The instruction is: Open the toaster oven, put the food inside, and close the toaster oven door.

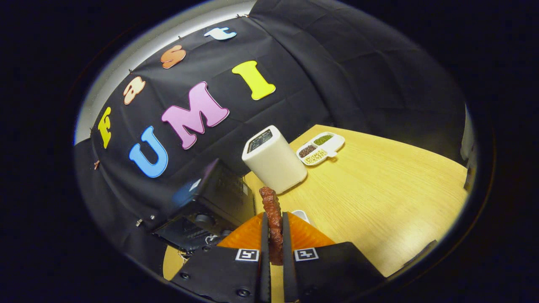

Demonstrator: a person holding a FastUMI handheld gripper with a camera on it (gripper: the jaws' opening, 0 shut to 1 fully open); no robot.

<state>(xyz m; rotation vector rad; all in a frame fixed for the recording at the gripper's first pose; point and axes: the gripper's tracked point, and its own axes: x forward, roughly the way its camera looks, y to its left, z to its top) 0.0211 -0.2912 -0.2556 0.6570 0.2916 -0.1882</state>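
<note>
A: Quick pass. Gripper (274, 252) is pinching the food (273, 219), a reddish-brown ribbed strip, jaws pressed on it from both sides, its top sticking out past the fingertips.

B: And the toaster oven (210, 202)?

A: Dark box just ahead of the fingers and off to the left, at the table (379, 198) edge against the booth wall. Whether the door is open — can't tell, it's dim and the view is tilted.

B: Step in hand?

A: My read: carrying the food toward the oven. To do it well, level the gripper out, swing left, line the strip up with the oven's opening, keep the pinch firm so the strip doesn't slip, then let go only once it is well inside and supported.

B: Risk?

A: The long end could catch on the frame going in — approach straight, not at an angle.

B: Containers?

A: A white divided tray (322, 148) well beyond the fingers, with three compartments: dark brown bits, green bits, pale yellowish bits. Near it a cream-coloured canister (273, 162) with a dark top, contents hidden. An orange plate (248, 235) sits right under the fingers, mostly hidden by them.
</note>
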